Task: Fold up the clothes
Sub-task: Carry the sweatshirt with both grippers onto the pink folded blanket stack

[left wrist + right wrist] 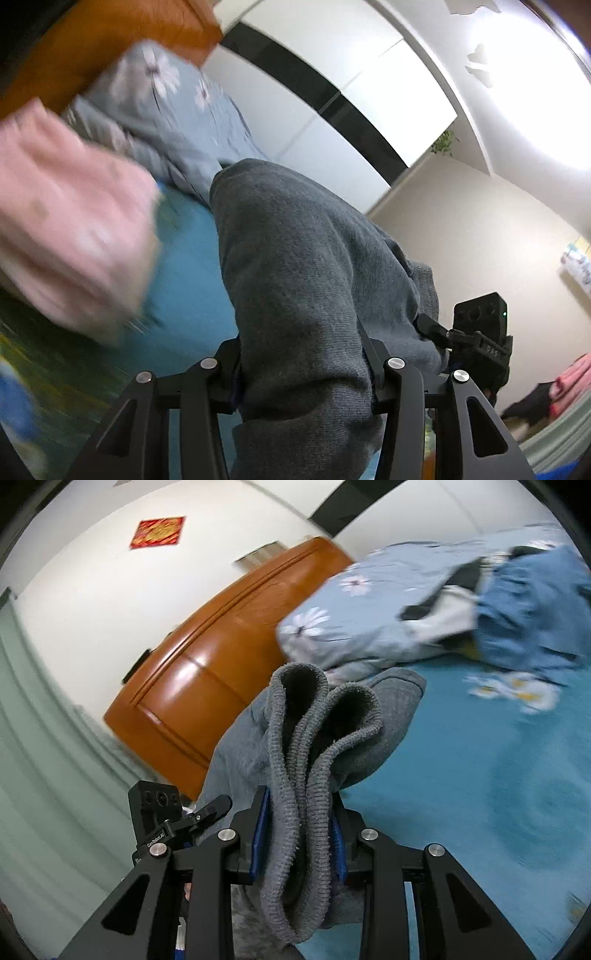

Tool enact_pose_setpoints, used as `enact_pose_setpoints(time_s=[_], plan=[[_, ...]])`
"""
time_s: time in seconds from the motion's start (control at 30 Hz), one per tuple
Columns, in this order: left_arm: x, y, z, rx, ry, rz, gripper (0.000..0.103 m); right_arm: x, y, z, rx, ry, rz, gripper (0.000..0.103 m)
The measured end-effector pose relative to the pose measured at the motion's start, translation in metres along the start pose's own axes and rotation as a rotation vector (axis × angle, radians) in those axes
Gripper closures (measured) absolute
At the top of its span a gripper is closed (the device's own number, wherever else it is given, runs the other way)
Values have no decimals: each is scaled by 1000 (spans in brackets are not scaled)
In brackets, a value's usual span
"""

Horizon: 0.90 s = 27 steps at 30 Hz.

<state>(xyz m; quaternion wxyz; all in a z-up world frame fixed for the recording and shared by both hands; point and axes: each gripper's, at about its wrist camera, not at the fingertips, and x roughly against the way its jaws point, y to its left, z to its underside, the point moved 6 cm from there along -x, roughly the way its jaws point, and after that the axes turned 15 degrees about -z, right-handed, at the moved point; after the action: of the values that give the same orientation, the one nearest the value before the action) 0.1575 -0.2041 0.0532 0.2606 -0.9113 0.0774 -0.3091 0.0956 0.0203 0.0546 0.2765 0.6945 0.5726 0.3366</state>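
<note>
Both grippers hold 1 grey knitted garment point(295, 266) clear of the bed. The left gripper point(306, 387) has its fingers pinching a thick bunch of the cloth, which rises away from them toward the far side of the view. The right gripper point(299, 845) has its fingers clamped on the ribbed hem point(295, 775), doubled into 2 loops that stand up just beyond the blue pads point(258, 834). The rest of the cloth hangs below and to the left of the right fingers.

Relation for the coming move: the garment's long axis appears to run between the 2 grippers, which sit near each other (each camera shows the other's black housing at its edge). Neither hand is clearly nearer the bed; a lay-down would go forward and down onto the teal bedspread point(461, 775).

Surface: the bedspread is soft and flower-printed. A pink garment point(70, 214) lies at the left, a pale blue floral quilt point(369, 613) and a heap of clothes point(517, 605) at the far side. Room: an orange wooden headboard point(207, 686), white walls, a white wardrobe point(332, 92).
</note>
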Motion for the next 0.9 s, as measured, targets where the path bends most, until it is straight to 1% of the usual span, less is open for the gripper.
enact_pose_setpoints(time_s=[0.13, 0.23, 0.37, 0.43, 0.5, 0.67, 0.73, 0.8, 0.9], plan=[[29, 51, -48, -43, -39, -72, 53, -72, 19, -22, 15, 33, -65, 72], [39, 89, -83, -66, -56, -121, 53, -126, 25, -35, 6, 60, -103, 72], [38, 141, -118, -50, -54, -155, 53, -194, 25, -50, -2, 92, -123, 72], [28, 168, -137, -28, -46, -163, 53, -230, 20, -56, -9, 104, -122, 72], [18, 195, -155, -6, -39, -171, 53, -251, 17, -58, -16, 104, -126, 72], [-4, 237, -183, -21, -30, -185, 51, -297, 8, -57, -20, 107, -121, 72], [-16, 256, -185, -8, -9, -204, 49, -310, -1, -52, -46, 119, -125, 72], [-27, 276, -182, 13, 27, -227, 49, -319, -11, -44, -66, 140, -110, 72], [-34, 290, -171, 14, 52, -251, 45, -324, -26, -35, -95, 147, -101, 72]])
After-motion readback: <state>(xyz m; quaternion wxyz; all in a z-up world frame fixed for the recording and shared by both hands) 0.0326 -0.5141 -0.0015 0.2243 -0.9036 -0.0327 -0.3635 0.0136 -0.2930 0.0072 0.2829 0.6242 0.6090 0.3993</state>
